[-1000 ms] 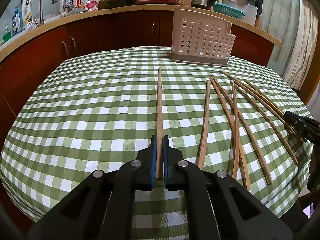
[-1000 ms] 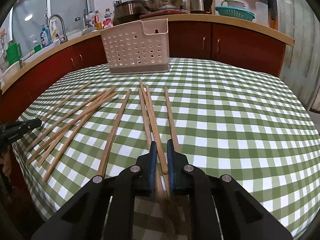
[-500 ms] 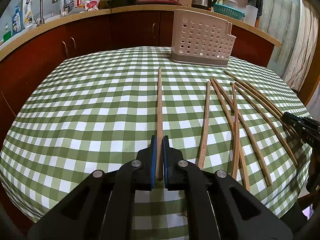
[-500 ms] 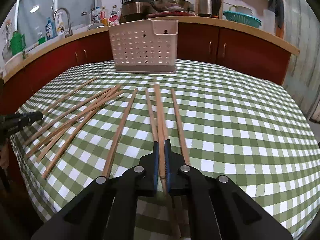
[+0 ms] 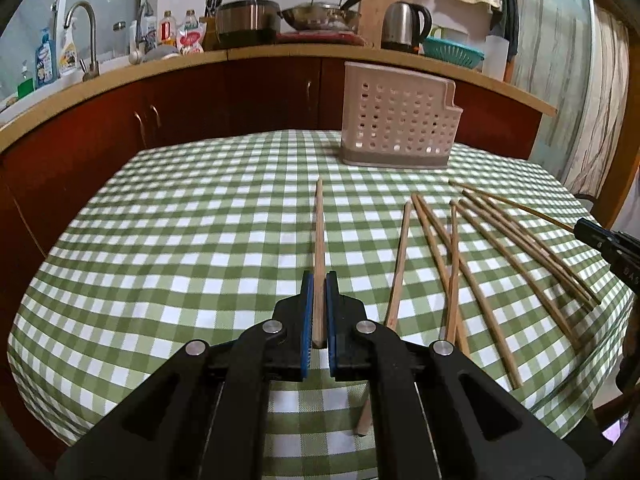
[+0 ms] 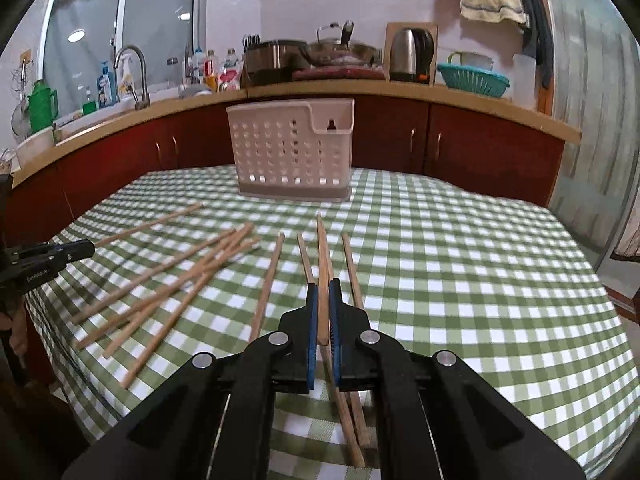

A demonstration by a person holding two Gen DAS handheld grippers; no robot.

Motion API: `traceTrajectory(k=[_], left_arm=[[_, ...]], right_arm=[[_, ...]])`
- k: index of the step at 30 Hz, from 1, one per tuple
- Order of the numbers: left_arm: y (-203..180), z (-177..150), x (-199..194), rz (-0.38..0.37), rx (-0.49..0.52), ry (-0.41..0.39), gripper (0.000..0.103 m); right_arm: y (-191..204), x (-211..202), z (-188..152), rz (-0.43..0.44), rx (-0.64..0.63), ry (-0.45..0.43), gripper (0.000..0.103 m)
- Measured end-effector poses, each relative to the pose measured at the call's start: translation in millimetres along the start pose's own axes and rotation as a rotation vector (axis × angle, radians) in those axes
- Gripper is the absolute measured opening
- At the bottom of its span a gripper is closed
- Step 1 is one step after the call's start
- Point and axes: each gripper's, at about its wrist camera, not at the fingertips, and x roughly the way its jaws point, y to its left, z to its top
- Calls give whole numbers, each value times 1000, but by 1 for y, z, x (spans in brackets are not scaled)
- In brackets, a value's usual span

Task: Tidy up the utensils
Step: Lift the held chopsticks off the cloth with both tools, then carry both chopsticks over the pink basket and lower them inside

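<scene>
My left gripper (image 5: 319, 280) is shut on a wooden chopstick (image 5: 319, 236) that points toward the perforated white utensil holder (image 5: 398, 120) and is held a little above the cloth. My right gripper (image 6: 323, 288) is shut on another chopstick (image 6: 322, 264), lifted above the cloth and pointing at the holder (image 6: 292, 152). Several more chopsticks (image 5: 472, 264) lie loose on the green checked tablecloth, also in the right wrist view (image 6: 176, 280). The right gripper shows at the left wrist view's right edge (image 5: 608, 244); the left gripper shows at the right wrist view's left edge (image 6: 44, 258).
The round table (image 5: 160, 240) has a green and white checked cloth. Behind it runs a counter with red cabinets (image 5: 240, 92), a sink tap (image 5: 86, 36), pots, a kettle (image 5: 404, 24) and a teal basket (image 6: 472, 78). A curtain (image 5: 592, 100) hangs at the right.
Both grippers have risen and tilted up with their chopsticks. The right gripper closed on its chopstick and lifted it off the cloth. The holder now looks nearer and more centred.
</scene>
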Motion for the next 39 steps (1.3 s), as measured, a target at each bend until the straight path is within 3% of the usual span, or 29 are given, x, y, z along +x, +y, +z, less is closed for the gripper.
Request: traceTrajectory(k=[24,39], left_arm=[[-10,54,-73,5,27,-253,6],[-8,92,-60,-27,-6,-278,6]], right_arm=[[11,-60,52,10,0,-215,6],[6,-43,78,10,38,-224,6]])
